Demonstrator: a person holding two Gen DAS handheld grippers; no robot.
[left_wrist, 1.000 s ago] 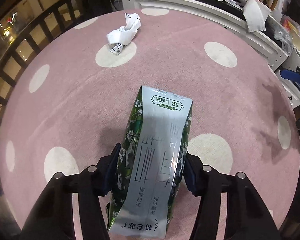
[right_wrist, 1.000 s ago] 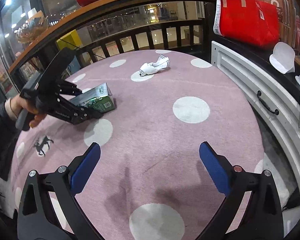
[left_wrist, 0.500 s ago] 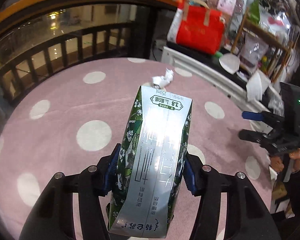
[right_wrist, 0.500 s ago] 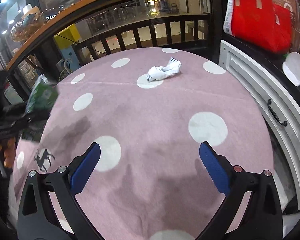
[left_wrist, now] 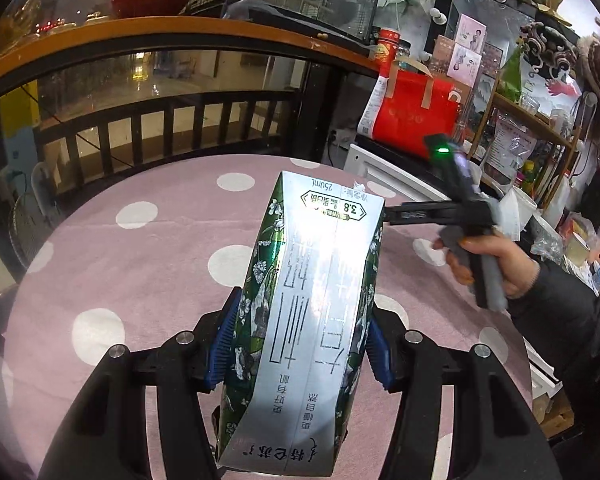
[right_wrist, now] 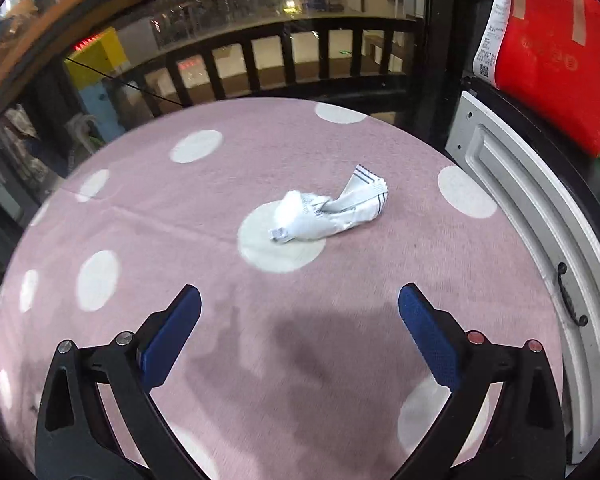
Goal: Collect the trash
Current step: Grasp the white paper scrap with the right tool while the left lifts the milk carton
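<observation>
In the left wrist view a green and silver milk carton (left_wrist: 304,316) is clamped between the blue pads of my left gripper (left_wrist: 298,350), held up above the pink spotted rug (left_wrist: 148,264). The carton hides the rug straight ahead. In the right wrist view a crumpled white wrapper (right_wrist: 328,210) lies on a white spot of the rug (right_wrist: 260,320). My right gripper (right_wrist: 300,304) hangs open above the rug, a short way in front of the wrapper, with nothing between its fingers. The same right gripper and the hand holding it (left_wrist: 484,256) show at the right of the left wrist view.
A dark railing (right_wrist: 260,60) runs along the far edge of the rug. A white cabinet with a dark handle (right_wrist: 540,232) borders the right side, with a red bag (right_wrist: 556,52) on top. Shelves of clutter (left_wrist: 540,128) stand far right.
My left gripper rose and tilted up with the carton, bringing the railing and shelves into view. The right gripper moved forward over the rug, so the wrapper is now much closer.
</observation>
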